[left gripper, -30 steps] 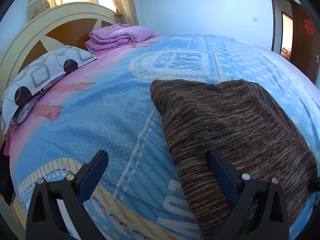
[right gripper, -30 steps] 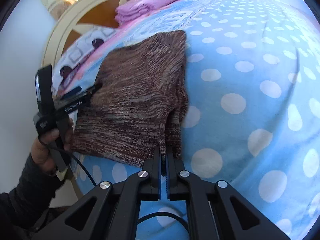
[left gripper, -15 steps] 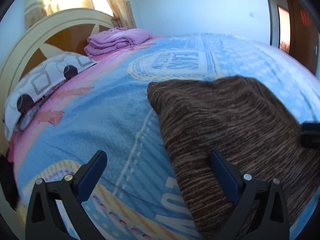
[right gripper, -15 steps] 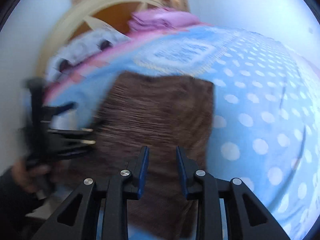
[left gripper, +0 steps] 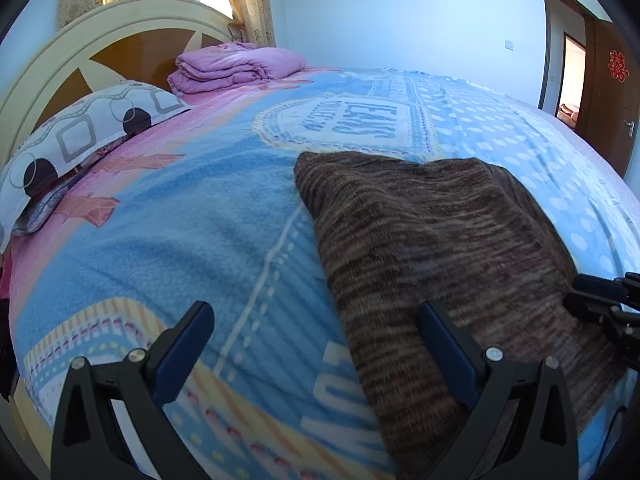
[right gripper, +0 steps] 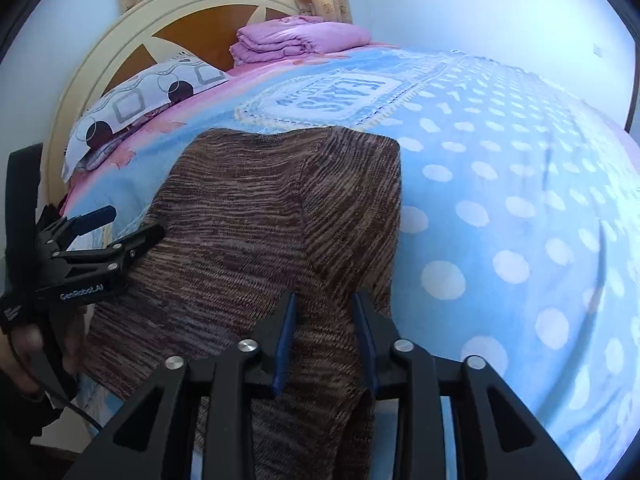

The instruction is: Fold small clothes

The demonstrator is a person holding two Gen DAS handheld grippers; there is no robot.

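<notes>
Bedroom setting: a bed [left gripper: 168,208] under a blue and pink fleece blanket, with a cream and brown headboard [left gripper: 132,40], a patterned pillow [left gripper: 80,136] and a folded pink quilt [left gripper: 236,64] at its head.

Left gripper [left gripper: 316,340]: jaws wide open, holding nothing. Its right finger sits over the near left part of a brown striped knit garment [left gripper: 440,240]; its left finger is over bare blanket. In the right wrist view this gripper [right gripper: 124,224] is at the garment's left edge; contact cannot be confirmed.

Right gripper [right gripper: 324,340]: jaws partly open, nothing clamped. The knit garment [right gripper: 260,220] lies folded on the bed, directly ahead of and between these jaws, its near end hanging over the bed edge beneath them. The gripper is also visible at the garment's right edge in the left wrist view [left gripper: 592,296].
</notes>
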